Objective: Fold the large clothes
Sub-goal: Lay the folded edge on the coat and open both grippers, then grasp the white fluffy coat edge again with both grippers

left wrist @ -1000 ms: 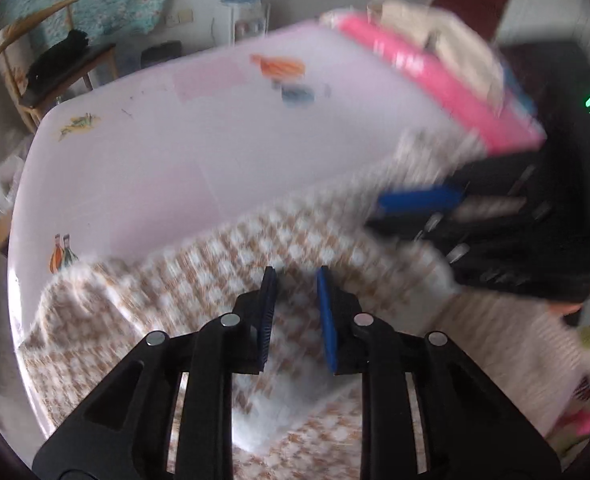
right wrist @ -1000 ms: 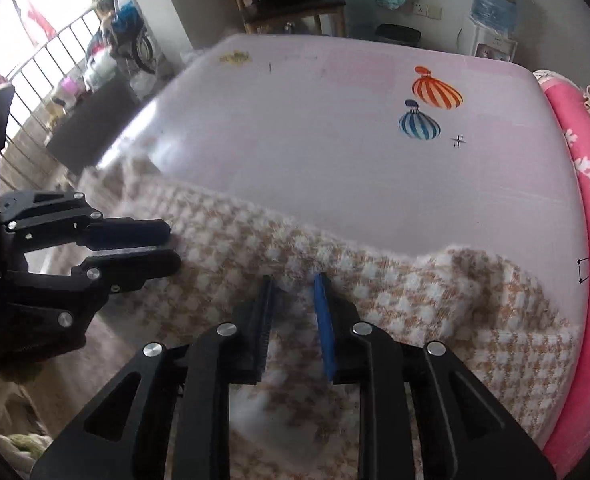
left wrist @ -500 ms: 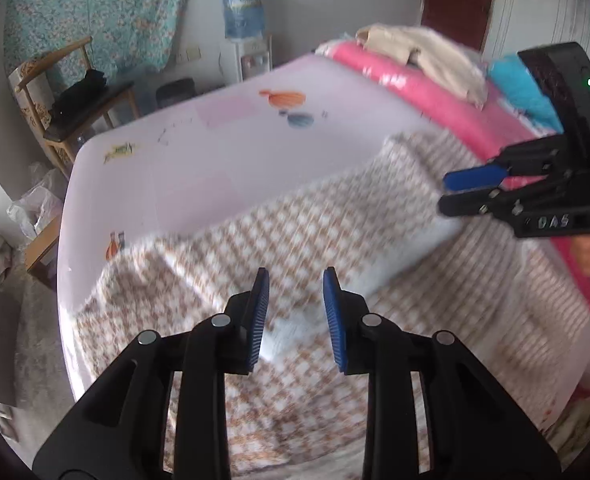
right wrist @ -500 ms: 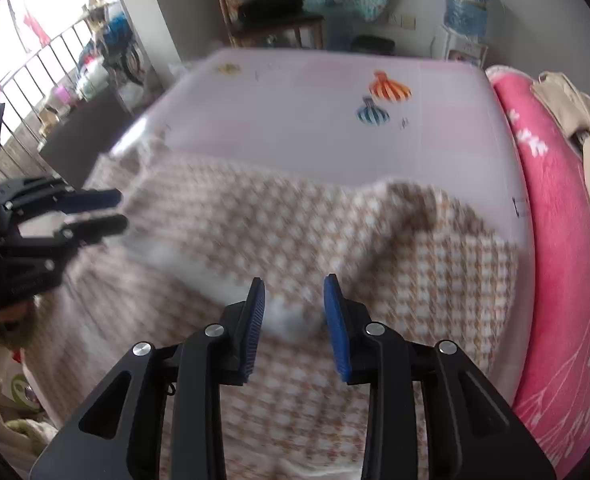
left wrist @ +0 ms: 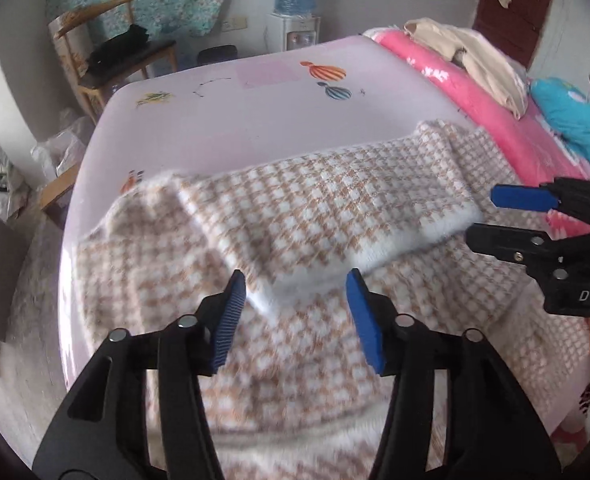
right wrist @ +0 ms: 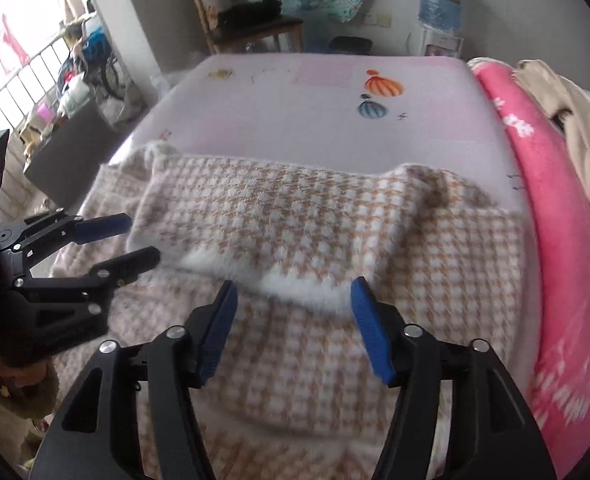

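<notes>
Left wrist view
- Left tool [left wrist: 295, 300]: jaws apart and just been opening; the blue pads press on nothing.
- Checked garment [left wrist: 335, 216]: tan-and-white, spread over the near part of the bed [left wrist: 255, 120], one layer folded over; its white fuzzy edge lies just past the pads.
- Right tool [left wrist: 491, 220]: comes in from the right edge, jaws apart, tips just beside the fold's right corner; whether they touch it I cannot tell.
- Far side: a pink blanket [left wrist: 455, 76] runs along the bed's right edge; a chair [left wrist: 107, 56] stands beyond the far left corner.

Right wrist view
- Right tool [right wrist: 295, 304]: jaws wide and just been opening; the cloth lies beyond the pads, ungripped.
- Checked garment [right wrist: 315, 216]: the folded layer reaches towards the bed's [right wrist: 295, 112] middle, white hem nearest the tool.
- Left tool [right wrist: 135, 236]: at the left edge, jaws apart beside the fold's left corner.
</notes>
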